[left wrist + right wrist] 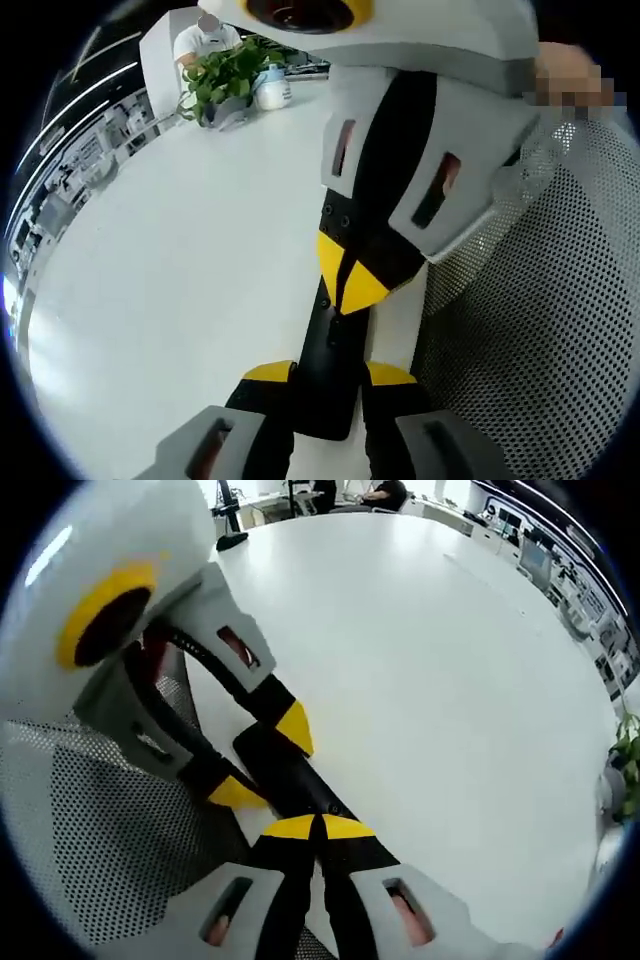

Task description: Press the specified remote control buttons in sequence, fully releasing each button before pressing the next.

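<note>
In the left gripper view, the left gripper (328, 378) is rising from the bottom edge, its yellow-tipped jaws clamping the near end of a black remote control (335, 350) that is lying on the white table (170, 280). The right gripper (348, 278) is coming down from above, its jaws together with the yellow tips touching the remote's top face. A perforated white mesh panel (540, 330) is sitting just beside the remote. A potted green plant (225, 78) is standing well away from the remote, at the table's far edge.

In the right gripper view, the right gripper (318, 828) is pressing its closed yellow tips onto the remote control (290, 770). The left gripper (262, 758) is gripping the remote's far end from either side. The mesh panel (90, 830) is lying beside the remote on the table (430, 680).
</note>
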### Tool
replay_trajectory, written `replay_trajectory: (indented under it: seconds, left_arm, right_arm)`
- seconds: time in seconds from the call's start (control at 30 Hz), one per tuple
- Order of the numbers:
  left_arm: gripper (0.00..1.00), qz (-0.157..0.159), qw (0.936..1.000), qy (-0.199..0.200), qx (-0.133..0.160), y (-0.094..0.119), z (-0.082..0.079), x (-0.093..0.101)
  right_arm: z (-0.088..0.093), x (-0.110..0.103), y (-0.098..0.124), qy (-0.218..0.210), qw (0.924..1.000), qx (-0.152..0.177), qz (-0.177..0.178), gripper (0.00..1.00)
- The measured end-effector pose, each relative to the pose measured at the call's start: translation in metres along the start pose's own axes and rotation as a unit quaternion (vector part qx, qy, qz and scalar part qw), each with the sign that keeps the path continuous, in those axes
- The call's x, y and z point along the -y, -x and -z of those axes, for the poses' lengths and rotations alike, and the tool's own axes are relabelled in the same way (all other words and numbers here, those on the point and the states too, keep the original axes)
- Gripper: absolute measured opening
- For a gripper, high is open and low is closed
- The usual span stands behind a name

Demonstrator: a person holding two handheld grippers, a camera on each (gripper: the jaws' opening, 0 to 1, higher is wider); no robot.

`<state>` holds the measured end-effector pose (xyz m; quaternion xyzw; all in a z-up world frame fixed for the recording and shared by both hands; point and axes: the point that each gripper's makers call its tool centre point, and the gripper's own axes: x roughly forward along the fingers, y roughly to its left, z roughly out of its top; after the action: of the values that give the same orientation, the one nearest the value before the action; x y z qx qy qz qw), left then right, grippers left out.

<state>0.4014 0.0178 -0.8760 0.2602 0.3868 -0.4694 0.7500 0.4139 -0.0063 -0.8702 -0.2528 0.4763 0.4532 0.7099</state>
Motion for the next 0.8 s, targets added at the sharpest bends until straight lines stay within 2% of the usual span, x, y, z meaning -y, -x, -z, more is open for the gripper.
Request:
replay_trajectory:
  seconds: [0.07,0.17,0.33,0.37,0.43,0.47,0.53,0.67,0.8]
  left_arm:
    - [0.25,-0.013,0.9998,0.013,0.010,0.001,0.000,0.000]
    - [0.25,-0.011,0.9998,0.008,0.017,0.000,0.001,-0.001]
    - [0.25,-0.006,0.9998,0.009,0.014,0.000,0.000,-0.001]
    - [0.25,-0.004,0.9999,0.007,0.013,0.000,0.000,-0.001]
    - [0.25,-0.004,0.9999,0.009,0.012,0.000,0.000,-0.001]
    - [0.25,-0.004,0.9999,0.012,0.012,0.000,0.000,-0.001]
    - [0.25,-0.008,0.9998,0.019,0.007,-0.001,-0.001,-0.001]
    - [0.25,-0.017,0.9993,0.034,-0.001,-0.002,-0.003,-0.001]
    - [0.25,-0.021,0.9982,0.055,-0.009,-0.002,-0.003,-0.003]
  right_arm:
    - [0.001,-0.001,0.000,0.003,1.0000,0.006,-0.001,0.00]
    - [-0.001,-0.001,0.000,0.007,1.0000,0.000,-0.005,0.00]
    - [-0.001,0.000,0.001,0.008,0.9999,-0.011,-0.010,0.00]
    - [-0.001,0.000,0.005,0.019,0.9996,-0.018,-0.012,0.00]
    - [-0.016,0.006,0.012,0.022,0.9995,0.022,-0.003,0.00]
    - [-0.025,0.006,0.018,0.016,0.9989,0.041,-0.012,0.00]
    - [-0.027,0.012,0.025,0.011,0.9993,0.034,-0.012,0.00]
    - [-0.025,0.013,0.027,0.011,0.9993,0.034,-0.010,0.00]
    - [-0.011,0.012,0.019,-0.008,0.9995,0.012,-0.026,0.00]
